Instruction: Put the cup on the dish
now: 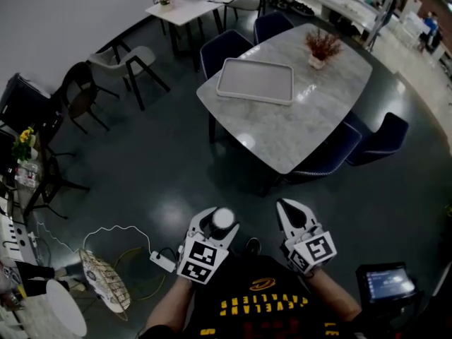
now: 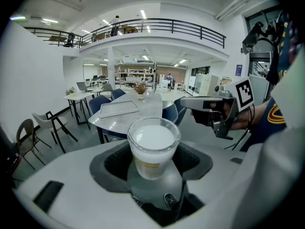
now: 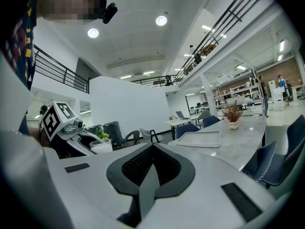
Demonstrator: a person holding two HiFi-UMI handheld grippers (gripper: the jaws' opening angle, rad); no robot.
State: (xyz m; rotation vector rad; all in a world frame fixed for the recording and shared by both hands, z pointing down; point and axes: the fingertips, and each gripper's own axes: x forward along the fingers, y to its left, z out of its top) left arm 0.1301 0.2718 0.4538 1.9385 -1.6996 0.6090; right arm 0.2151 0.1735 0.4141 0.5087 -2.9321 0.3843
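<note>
clear glass cup (image 2: 152, 144) of white liquid, clamped in left tool (image 1: 214, 226): carry upright toward white rectangular dish (image 1: 255, 81) at twelve o'clock; right tool (image 1: 289, 214) closed, empty.

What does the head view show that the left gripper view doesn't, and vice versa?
Head view only: the white cable coiled on the dark floor, and a lit screen at lower right. Left gripper view only: the railed upper balcony and ceiling strip lights. Both: the clear cup with white contents clamped in the left claw, the shut right claw, and the pale rectangular tray on the marble table.
</note>
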